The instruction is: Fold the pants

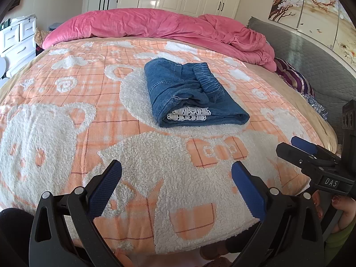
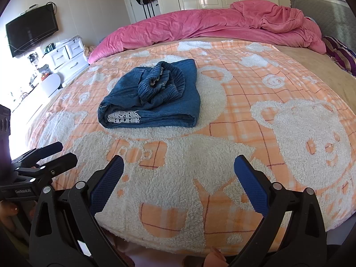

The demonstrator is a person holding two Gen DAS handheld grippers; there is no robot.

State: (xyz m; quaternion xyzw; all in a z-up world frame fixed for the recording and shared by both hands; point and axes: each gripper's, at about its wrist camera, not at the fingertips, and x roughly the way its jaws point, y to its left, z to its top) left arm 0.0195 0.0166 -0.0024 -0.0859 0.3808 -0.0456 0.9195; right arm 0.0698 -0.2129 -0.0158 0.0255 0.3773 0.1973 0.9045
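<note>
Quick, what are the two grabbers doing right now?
Left gripper: open, holding nothing.
Right gripper: open, holding nothing.
Folded denim pants lie untouched on the blanket.

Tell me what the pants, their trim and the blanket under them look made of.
Pants: blue denim, by the twill texture and pale seam stitching. Trim: white openwork lace, probably cotton. Blanket: plush fleece, with curly white sherpa-like pile raised on flat orange plaid.

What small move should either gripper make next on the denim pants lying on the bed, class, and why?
Probably none beyond a light tidy. The pants already lie folded in a compact bundle on the blanket, and the left gripper and right gripper are both open, empty and apart from them. At most, the right gripper could flatten the bunched waistband on top.
</note>
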